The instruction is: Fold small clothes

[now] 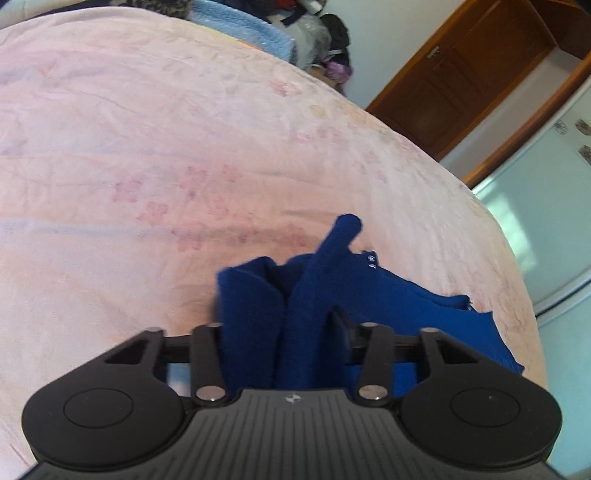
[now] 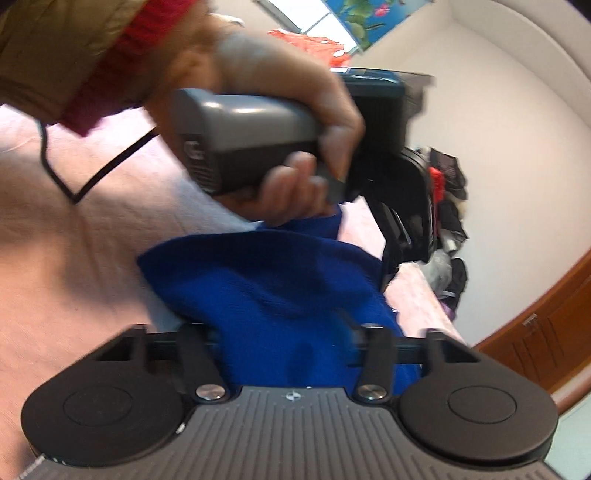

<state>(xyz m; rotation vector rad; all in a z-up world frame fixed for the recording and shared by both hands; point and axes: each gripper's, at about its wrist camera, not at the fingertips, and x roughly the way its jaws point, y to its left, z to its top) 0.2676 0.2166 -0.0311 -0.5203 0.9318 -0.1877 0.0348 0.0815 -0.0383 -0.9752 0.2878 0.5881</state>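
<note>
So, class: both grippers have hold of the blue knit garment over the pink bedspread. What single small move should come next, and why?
Probably lower both together and lay the blue garment flat on the bedspread. The left gripper holds it bunched with a strip sticking up, and the right gripper grips it too, so it needs spreading before a neat fold.

Pink floral bedspread [image 1: 155, 147], wrinkled, covering the bed. Light blue blanket [image 1: 243, 29] at its far edge. Heap of dark clothes and bags [image 1: 325, 40] beyond, against the wall. Brown wooden door [image 1: 469, 77]. Black cable [image 2: 92, 177] lying on the bedspread.
</note>
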